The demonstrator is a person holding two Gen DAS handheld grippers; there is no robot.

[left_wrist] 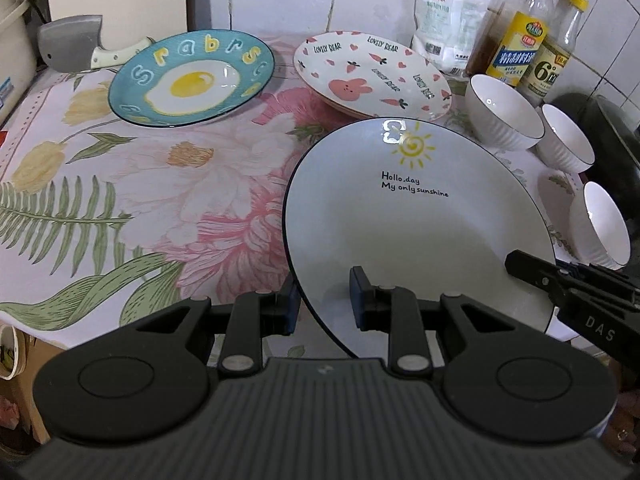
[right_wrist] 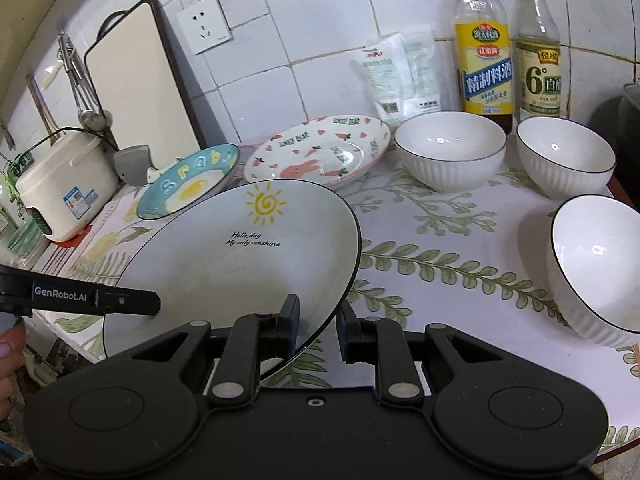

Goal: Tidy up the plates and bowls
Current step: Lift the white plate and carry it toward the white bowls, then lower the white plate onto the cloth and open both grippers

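Observation:
A pale sunshine plate [left_wrist: 416, 232] with a yellow sun and "Hello.day" text is lifted and tilted above the table. My left gripper [left_wrist: 324, 300] straddles its near-left rim. My right gripper [right_wrist: 318, 320] straddles its right rim, and its arm shows in the left wrist view [left_wrist: 576, 284]. The plate also shows in the right wrist view [right_wrist: 240, 264]. Both look closed on the rim. A blue egg plate [left_wrist: 192, 78] and a pink rabbit plate [left_wrist: 372, 72] lie at the back. Three white ribbed bowls [right_wrist: 450, 150] [right_wrist: 566, 156] [right_wrist: 600, 264] stand at the right.
A floral tablecloth [left_wrist: 120, 200] covers the table. Two sauce bottles [right_wrist: 484, 52] [right_wrist: 538, 56] and a white pouch [right_wrist: 400, 76] stand against the tiled wall. A cleaver [left_wrist: 76, 44], a rice cooker [right_wrist: 60, 188] and a cutting board [right_wrist: 136, 80] are at the left.

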